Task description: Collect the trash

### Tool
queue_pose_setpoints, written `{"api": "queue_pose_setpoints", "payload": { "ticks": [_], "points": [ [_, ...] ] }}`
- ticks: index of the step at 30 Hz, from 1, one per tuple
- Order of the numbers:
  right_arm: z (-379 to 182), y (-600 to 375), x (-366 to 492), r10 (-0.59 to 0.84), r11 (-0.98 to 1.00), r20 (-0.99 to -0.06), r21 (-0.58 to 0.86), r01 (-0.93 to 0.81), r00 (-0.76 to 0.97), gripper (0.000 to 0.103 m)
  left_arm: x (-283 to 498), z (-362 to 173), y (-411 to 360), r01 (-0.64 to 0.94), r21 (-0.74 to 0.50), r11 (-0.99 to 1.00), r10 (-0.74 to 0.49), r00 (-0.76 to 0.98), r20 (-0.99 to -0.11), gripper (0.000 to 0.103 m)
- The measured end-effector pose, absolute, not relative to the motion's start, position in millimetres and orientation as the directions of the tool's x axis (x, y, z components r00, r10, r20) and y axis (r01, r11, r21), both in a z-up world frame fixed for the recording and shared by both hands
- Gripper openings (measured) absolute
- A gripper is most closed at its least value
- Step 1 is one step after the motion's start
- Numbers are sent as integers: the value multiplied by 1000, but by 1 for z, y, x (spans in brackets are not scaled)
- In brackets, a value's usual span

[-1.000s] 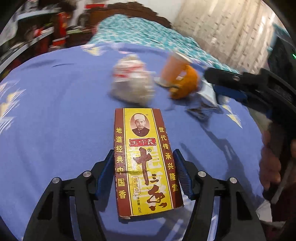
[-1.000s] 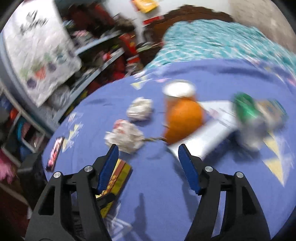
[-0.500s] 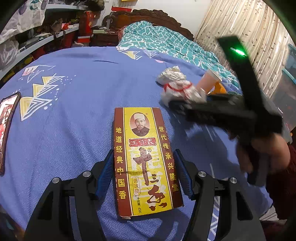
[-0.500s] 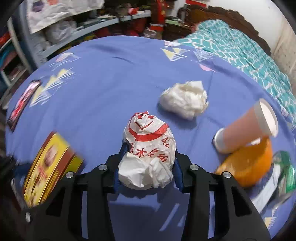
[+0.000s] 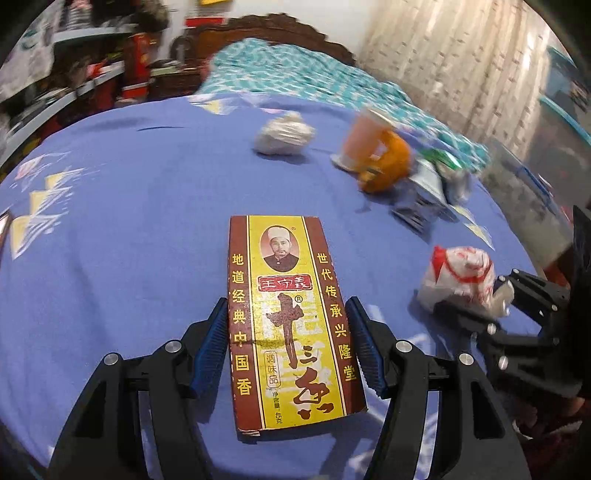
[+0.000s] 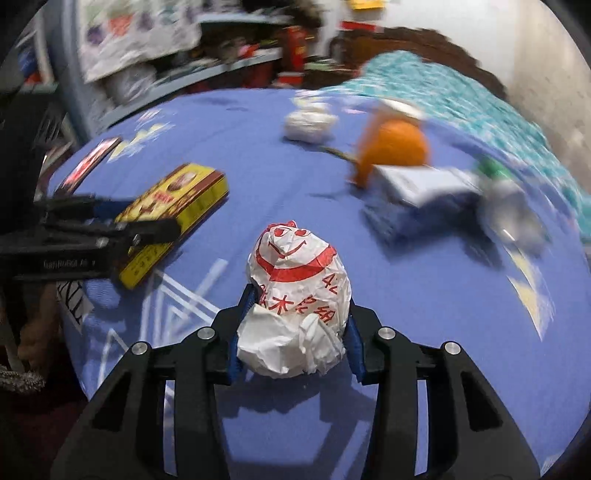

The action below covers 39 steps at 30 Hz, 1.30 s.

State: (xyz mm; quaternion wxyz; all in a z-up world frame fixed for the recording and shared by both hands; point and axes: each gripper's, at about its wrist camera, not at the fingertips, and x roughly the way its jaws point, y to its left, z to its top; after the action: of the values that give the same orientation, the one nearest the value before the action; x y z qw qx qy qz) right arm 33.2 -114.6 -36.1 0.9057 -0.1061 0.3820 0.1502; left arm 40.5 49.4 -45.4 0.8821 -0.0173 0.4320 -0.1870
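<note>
Printed cardboard on the spice box (image 5: 291, 317), slightly glossy, worn at the near corner. Thin crinkled paper, white with red print, on the wrapper ball (image 6: 295, 295). Plain crumpled white paper on the second wad (image 5: 282, 134). Matt black plastic on the left tool (image 5: 288, 347) and right tool (image 6: 295, 325), with ribbed blue pads (image 5: 212, 343) and shiny metal screw heads. Matt woven cloth, blue, over the counter (image 5: 129, 206). Dark carved wood, somewhat glossy, on the headboard (image 5: 266, 33).
</note>
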Motion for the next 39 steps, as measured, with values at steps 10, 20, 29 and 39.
{"api": "queue_pose_setpoints", "payload": {
  "ticks": [10, 20, 29, 39],
  "points": [
    [-39, -185, 29, 79, 991, -706, -21, -133, 704, 53, 27, -53, -13, 470, -136, 872, -398, 520, -756, 59],
    [-44, -182, 32, 114, 987, -726, 7, -158, 678, 75, 27, -55, -20, 492, -115, 863, -401, 528, -749, 72],
    [-43, -180, 31, 154, 981, -733, 32, -193, 663, 86, 33, -53, -12, 498, -182, 848, -450, 496, -743, 76],
    [-20, -216, 5, 315, 948, -649, 245, -202, 692, 91, 40, -45, 14, 451, -320, 833, -523, 456, -720, 82]
  ]
}}
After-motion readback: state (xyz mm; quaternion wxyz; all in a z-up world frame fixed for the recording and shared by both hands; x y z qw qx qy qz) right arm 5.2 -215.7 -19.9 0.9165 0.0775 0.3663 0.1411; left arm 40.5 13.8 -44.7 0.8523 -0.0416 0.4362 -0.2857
